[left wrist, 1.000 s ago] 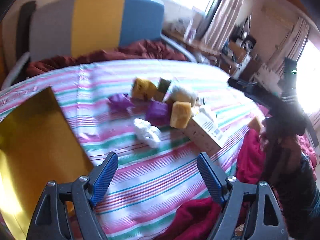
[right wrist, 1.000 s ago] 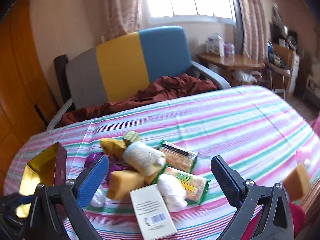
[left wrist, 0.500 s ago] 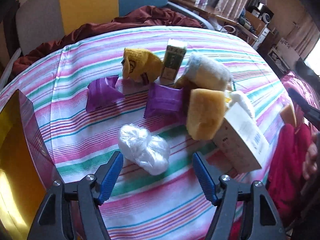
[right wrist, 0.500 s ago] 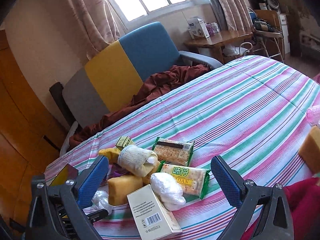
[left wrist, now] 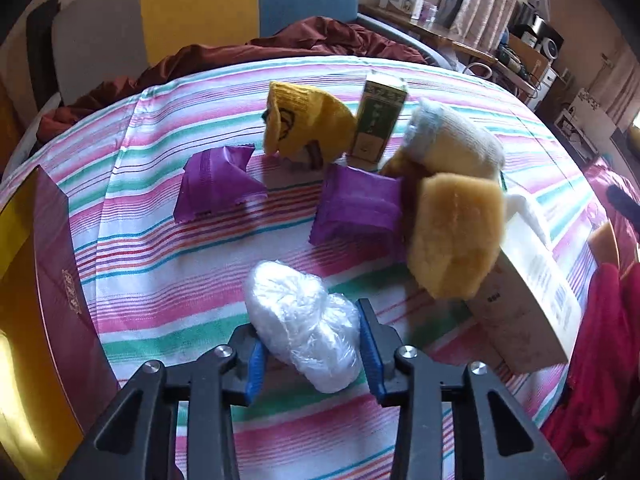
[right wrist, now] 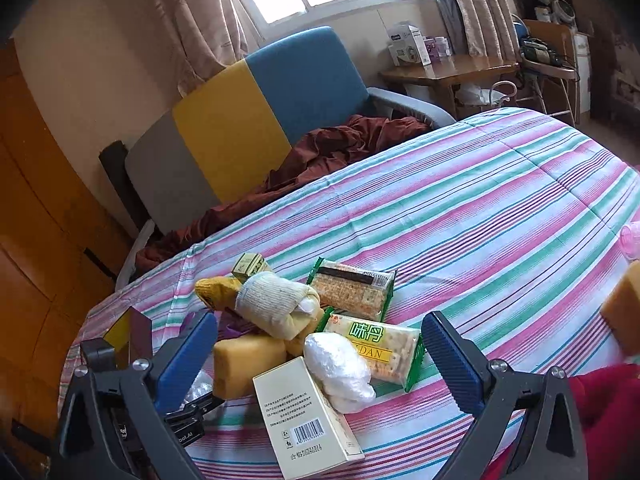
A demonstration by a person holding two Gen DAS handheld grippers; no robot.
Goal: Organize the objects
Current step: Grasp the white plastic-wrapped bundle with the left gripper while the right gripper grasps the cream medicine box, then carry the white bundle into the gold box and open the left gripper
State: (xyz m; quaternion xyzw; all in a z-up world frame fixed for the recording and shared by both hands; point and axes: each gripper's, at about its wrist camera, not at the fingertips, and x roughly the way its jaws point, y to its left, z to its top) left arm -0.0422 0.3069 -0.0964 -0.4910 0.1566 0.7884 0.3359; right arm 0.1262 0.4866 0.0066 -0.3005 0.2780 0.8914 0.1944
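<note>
1. Your left gripper [left wrist: 310, 344] was closing on the white plastic bundle [left wrist: 304, 326] — the blue pads were touching its sides, and the bundle lay on the striped cloth [left wrist: 160, 280].
2. Your right gripper [right wrist: 320, 356] stood wide open with nothing held, poised over the pile.
3. At your left edge sat the maroon box [left wrist: 60, 280] with its gold inside, well apart from the pile.
4. Just beyond the bundle lay two purple packets [left wrist: 218, 186], the right one [left wrist: 356, 210] touching the yellow sponge [left wrist: 456, 232].
5. The sponge leaned on the pale carton [left wrist: 532, 300], whose barcode face showed in the right view.
6. In that view a second white bundle [right wrist: 340, 364] rested on the carton and on a cracker pack [right wrist: 384, 346]; another cracker pack [right wrist: 352, 290] lay just behind.
7. Farther back came the cream sock roll [left wrist: 456, 146], the yellow knit [left wrist: 308, 124] and a small green box [left wrist: 378, 120] standing upright between them.
8. Beyond the cloth — a red-brown blanket [right wrist: 340, 148] lay on the grey, yellow and blue chair [right wrist: 248, 120].
</note>
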